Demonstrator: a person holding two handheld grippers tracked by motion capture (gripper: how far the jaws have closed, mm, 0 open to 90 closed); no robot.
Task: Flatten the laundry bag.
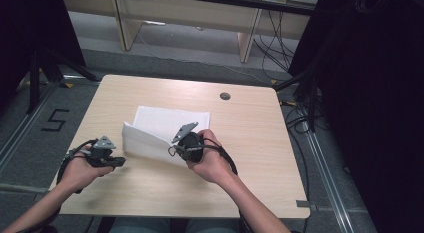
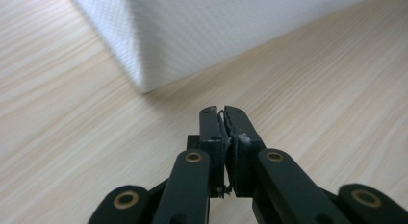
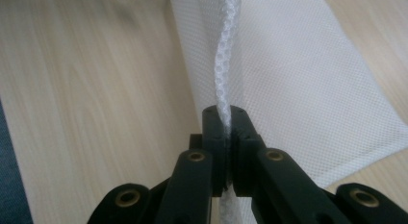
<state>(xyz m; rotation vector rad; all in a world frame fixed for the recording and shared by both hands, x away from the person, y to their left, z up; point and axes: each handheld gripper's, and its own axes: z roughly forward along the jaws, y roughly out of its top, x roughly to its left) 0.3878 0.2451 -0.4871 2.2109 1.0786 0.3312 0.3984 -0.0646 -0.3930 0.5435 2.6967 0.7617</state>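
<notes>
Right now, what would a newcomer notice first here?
The white mesh cloth at the middle of the wooden table, one edge lifted and pinched in the right gripper. Then the left gripper, jaws closed on nothing, low over the tabletop beside the cloth's corner.

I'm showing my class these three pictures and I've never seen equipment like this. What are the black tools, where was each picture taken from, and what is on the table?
A person sits at a wooden table and holds a hand tool in each hand; each tool ends in two black jaws that pinch. The wide picture comes from a camera above. The other two come from cameras riding on each tool, looking along its jaws. On the table lies a white mesh cloth, partly folded over. The right gripper is shut on an edge of the cloth. The left gripper is shut on nothing, its tips near the cloth's corner.
</notes>
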